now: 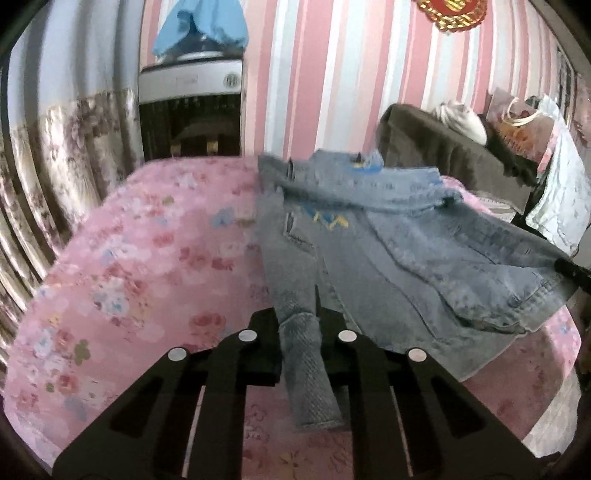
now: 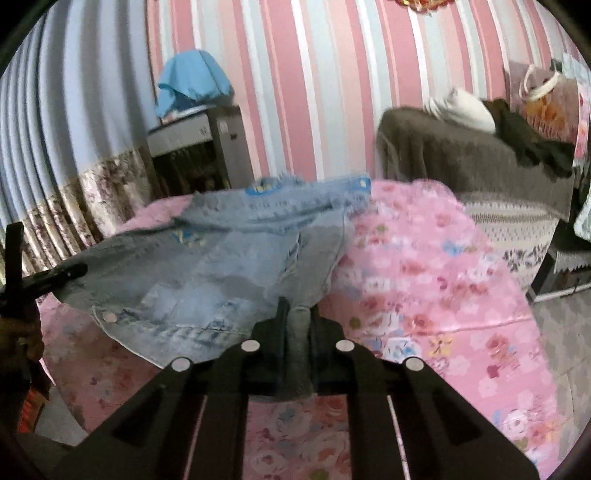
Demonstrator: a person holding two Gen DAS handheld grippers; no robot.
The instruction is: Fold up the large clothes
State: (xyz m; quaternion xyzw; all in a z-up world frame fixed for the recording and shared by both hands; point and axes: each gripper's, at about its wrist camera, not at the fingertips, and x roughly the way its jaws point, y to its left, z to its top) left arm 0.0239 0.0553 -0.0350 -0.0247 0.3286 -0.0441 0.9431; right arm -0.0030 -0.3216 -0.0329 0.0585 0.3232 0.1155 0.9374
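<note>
A light blue denim jacket lies partly spread on a pink floral bed cover. My left gripper is shut on a strip of the jacket's edge, which hangs down between its fingers. My right gripper is shut on another part of the jacket at its near hem. The jacket is stretched between the two grippers and lifted a little at the near side. The right gripper's black tip shows at the right edge of the left wrist view. The left gripper's tip shows at the left edge of the right wrist view.
A brown covered sofa with bags and cloths stands behind the bed on the right. A white and black appliance with a blue cloth on top stands against the striped wall. Floral curtains hang at the left.
</note>
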